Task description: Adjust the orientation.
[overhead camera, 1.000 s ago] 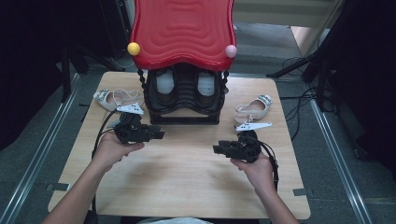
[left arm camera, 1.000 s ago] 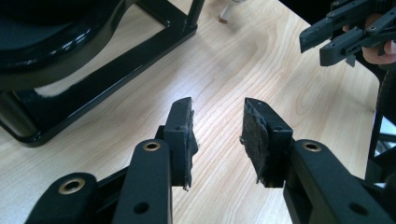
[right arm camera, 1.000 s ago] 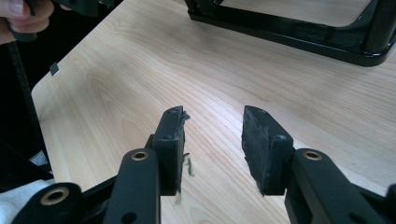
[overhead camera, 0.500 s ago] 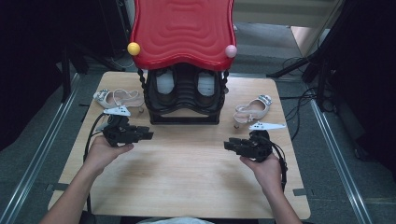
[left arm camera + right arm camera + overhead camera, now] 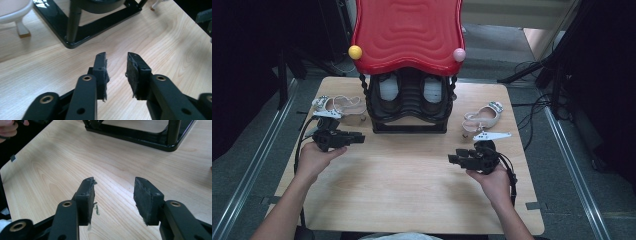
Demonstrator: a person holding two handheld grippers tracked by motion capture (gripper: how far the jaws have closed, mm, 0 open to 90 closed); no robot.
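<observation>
1. The left tool (image 5: 357, 138) hangs low over the table (image 5: 412, 190) at the near left, its jaws apart and empty; they have just been closing and nothing lies between them. The right tool (image 5: 454, 159) hangs at the near right, jaws wide and empty, having just been opening.
2. The things nearest the tools are two pale sandals: the left sandal (image 5: 343, 105) lies at the far left, just behind the left tool, and the right sandal (image 5: 484, 116) lies at the far right, beyond the right tool. Between them stands a black shoe rack (image 5: 409, 125) under a red top (image 5: 407, 30).
3. Judging by the layout, the step in hand is reaching for a sandal.
4. To do it well, reopen the left tool before it nears the sandal.
5. Turn each tool toward its own sandal and come in low.
6. Grip the sole or heel edge, not a thin strap, which could slip.
7. Keep clear of the rack's base (image 5: 100, 23).
</observation>
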